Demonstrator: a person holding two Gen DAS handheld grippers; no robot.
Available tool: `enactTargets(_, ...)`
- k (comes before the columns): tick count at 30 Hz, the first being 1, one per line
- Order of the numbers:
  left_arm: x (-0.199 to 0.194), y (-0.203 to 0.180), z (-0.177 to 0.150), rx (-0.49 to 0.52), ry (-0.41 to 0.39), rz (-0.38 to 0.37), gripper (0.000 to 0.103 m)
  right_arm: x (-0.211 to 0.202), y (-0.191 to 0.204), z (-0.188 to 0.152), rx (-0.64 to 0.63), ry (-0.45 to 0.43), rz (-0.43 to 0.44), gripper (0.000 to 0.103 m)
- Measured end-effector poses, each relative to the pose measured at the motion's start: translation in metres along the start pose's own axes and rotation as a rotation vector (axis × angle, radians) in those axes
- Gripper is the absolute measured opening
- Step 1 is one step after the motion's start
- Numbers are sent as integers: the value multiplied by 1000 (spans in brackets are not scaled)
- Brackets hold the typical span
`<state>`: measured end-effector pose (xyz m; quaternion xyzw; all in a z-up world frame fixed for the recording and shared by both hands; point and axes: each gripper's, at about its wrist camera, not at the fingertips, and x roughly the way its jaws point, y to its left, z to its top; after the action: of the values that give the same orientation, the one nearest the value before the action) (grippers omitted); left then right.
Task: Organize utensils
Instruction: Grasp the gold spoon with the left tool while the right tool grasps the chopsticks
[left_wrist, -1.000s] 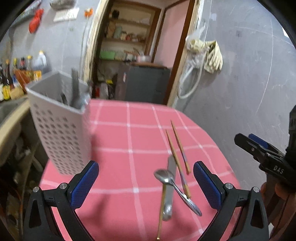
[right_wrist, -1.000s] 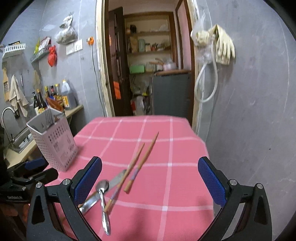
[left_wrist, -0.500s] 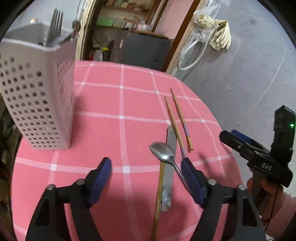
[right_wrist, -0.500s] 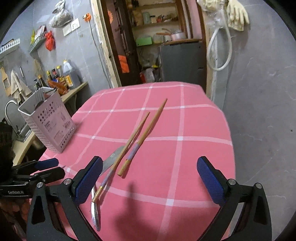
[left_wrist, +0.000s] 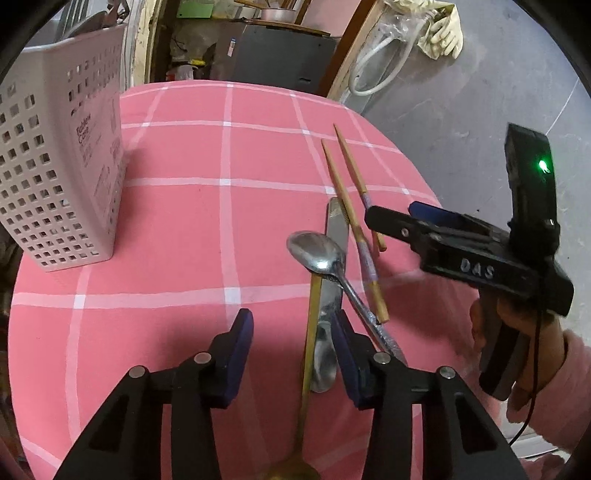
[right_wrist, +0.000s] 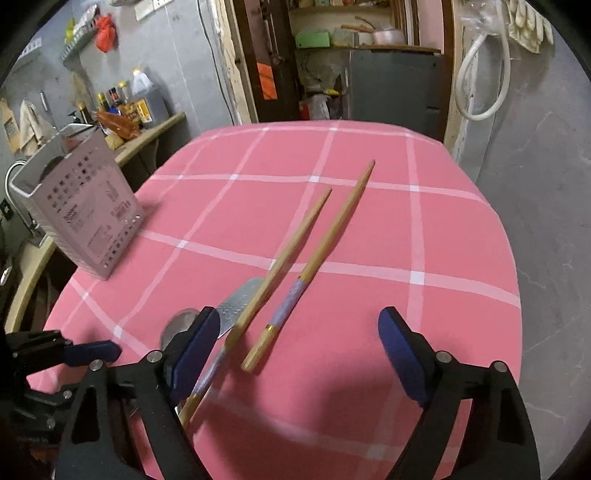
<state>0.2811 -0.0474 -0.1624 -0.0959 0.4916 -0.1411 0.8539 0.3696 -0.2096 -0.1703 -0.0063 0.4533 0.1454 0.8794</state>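
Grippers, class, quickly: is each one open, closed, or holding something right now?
Left gripper: open, holding nothing, jaws low over the gold utensil's handle.
Right gripper: open, holding nothing, jaws wide above the chopsticks.

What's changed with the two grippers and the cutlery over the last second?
Both grippers dropped toward the utensil pile. The left gripper narrowed its opening near the gold utensil; the right gripper came over the chopsticks, jaws wide. Nothing grasped; spoon, knife and basket unmoved.

Pink white-checked tablecloth (left_wrist: 177, 221), white basket (left_wrist: 55, 166)
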Motion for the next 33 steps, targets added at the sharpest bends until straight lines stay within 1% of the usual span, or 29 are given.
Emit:
enactTargets(2, 2, -1, 0, 9, 9, 26, 34, 3, 3, 4, -7, 11, -2, 84)
enactTargets(5, 5, -7, 1, 45, 21, 58, 33, 8, 6, 8, -30, 38, -21, 84)
enactTargets(8, 3, -10, 1, 76, 30, 88, 34, 11, 12, 8, -66, 77, -72, 84)
enactTargets(10, 2, -10, 0, 71, 32, 90, 33, 13, 16, 7, -100, 108, -113, 83)
enactTargets(11, 1, -9, 1, 67, 32, 89, 33, 12, 17, 7, -109, 117, -132, 79)
enactTargets(13, 1, -9, 1, 64, 35, 90, 33, 9, 17, 8, -112, 138, -164, 67)
enactTargets(14, 1, -9, 1, 63, 37, 92, 33, 6, 17, 8, -113, 143, -172, 65)
enactTargets(17, 2, -11, 2, 61, 43, 94, 31, 0, 15, 6, -112, 159, -179, 57)
enactTargets(20, 3, -11, 4, 59, 55, 88, 26, -3, 13, 5, -125, 172, -187, 48)
enactTargets(22, 3, -8, 5, 31, 74, 55, 24, -6, 11, 4, -122, 173, -194, 38)
enactTargets(24, 3, -3, 7, 16, 85, 40, 22, -10, 8, 4, -111, 172, -188, 31)
enactTargets(25, 3, -1, 8, 9, 93, 32, 21, -12, 6, 3, -104, 171, -182, 24)
enactTargets(27, 5, -1, 9, 11, 106, 32, 18, -11, -1, 2, -97, 171, -177, 15)
enactTargets(28, 5, -2, 9, 22, 110, 40, 16, -15, -3, 1, -81, 171, -164, 12)
enactTargets(30, 6, -5, 10, 53, 121, 56, 14, -19, -8, -4, -50, 168, -137, 11)
enactTargets(33, 7, -4, 12, 36, 131, 54, 11, -26, -12, -14, -15, 163, -113, 11)
